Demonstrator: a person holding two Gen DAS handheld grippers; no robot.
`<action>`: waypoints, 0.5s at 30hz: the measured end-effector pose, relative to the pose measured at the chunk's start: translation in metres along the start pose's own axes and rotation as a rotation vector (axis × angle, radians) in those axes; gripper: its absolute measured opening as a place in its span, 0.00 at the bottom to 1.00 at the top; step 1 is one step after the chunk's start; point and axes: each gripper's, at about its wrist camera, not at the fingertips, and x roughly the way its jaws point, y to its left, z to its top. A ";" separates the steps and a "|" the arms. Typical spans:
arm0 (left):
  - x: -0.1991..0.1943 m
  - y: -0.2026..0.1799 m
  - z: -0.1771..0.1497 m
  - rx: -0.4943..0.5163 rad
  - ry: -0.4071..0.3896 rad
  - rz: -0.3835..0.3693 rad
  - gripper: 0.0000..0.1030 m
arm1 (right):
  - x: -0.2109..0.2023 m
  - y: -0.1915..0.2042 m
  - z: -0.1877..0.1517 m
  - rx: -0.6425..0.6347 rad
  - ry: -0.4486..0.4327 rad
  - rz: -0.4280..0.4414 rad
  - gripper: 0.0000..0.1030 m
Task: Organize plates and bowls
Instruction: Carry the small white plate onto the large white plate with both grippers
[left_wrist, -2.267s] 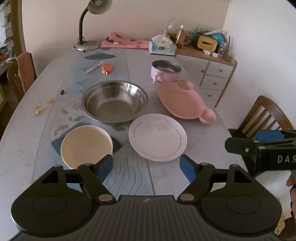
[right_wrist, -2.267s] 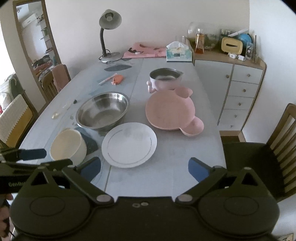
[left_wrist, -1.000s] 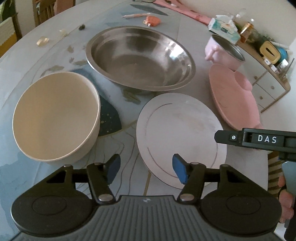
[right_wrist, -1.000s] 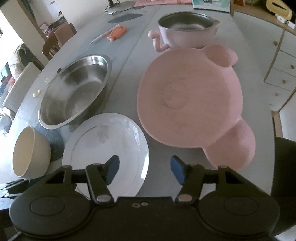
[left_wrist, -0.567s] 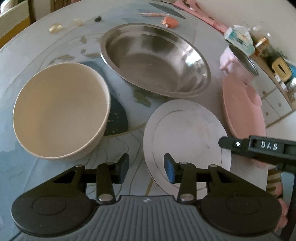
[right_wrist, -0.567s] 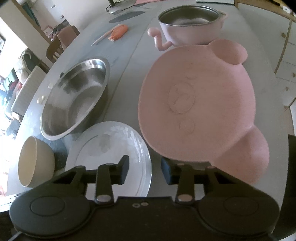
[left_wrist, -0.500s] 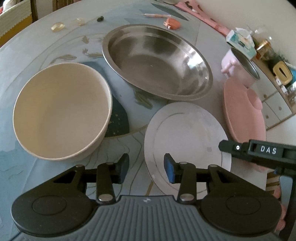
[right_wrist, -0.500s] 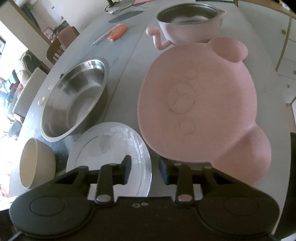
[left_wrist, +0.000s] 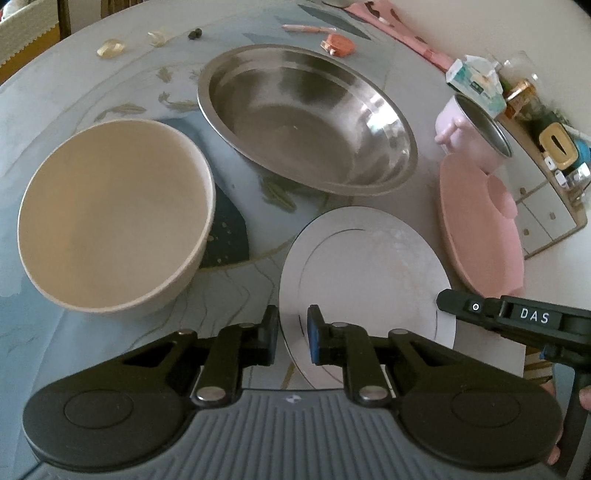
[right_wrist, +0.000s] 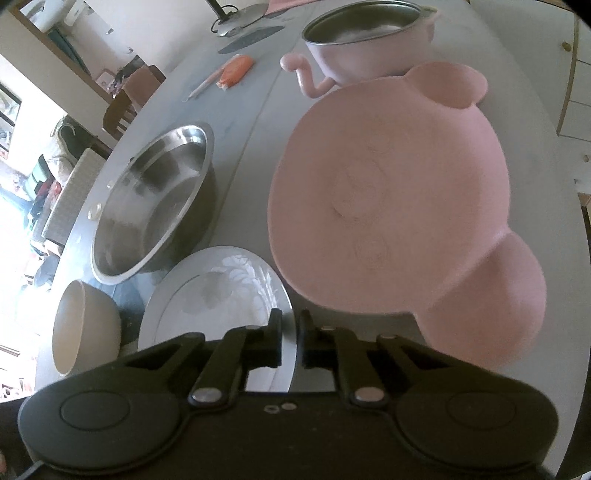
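Left tongs (left_wrist: 291, 330) hang low over the near left rim of the flat white round plate (left_wrist: 365, 269). Their jaws have just been closing and now stand a narrow gap apart, with the rim showing in the gap and nothing pinched.

Furthest left on the table (left_wrist: 55, 110) is the deep cream bowl (left_wrist: 114, 221). The wide stainless-steel bowl (left_wrist: 306, 122) sits behind it to the right, and the white plate lies in front of that, flat on the table.

Right tongs (right_wrist: 290, 341) have just been closing too and are now clenched on nothing. In the left wrist view their tip sits at the plate's right rim, though I cannot tell whether it touches. The pink bear-shaped plate (right_wrist: 388, 206) lies just right of that, with the pink steel-lined pot (right_wrist: 369, 40) behind it.

The white plate looks stiff, glossy and probably breakable, so it is likely to slip. It lies too flat for a pinch from above. The rim is the only hold, most likely pressed from both sides or levered up at one edge.

About two seconds earlier both tongs were held high and spread wide, with the whole table in view. Now both are down at the white plate, one on each side.
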 end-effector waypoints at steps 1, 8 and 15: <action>0.000 -0.001 -0.002 0.006 0.004 -0.002 0.15 | -0.002 -0.002 -0.003 0.000 -0.001 0.001 0.09; -0.003 -0.015 -0.023 0.093 0.042 -0.032 0.15 | -0.021 -0.019 -0.023 0.020 0.003 0.010 0.08; 0.003 -0.016 -0.017 0.095 0.057 -0.049 0.15 | -0.028 -0.027 -0.033 0.036 0.008 0.020 0.07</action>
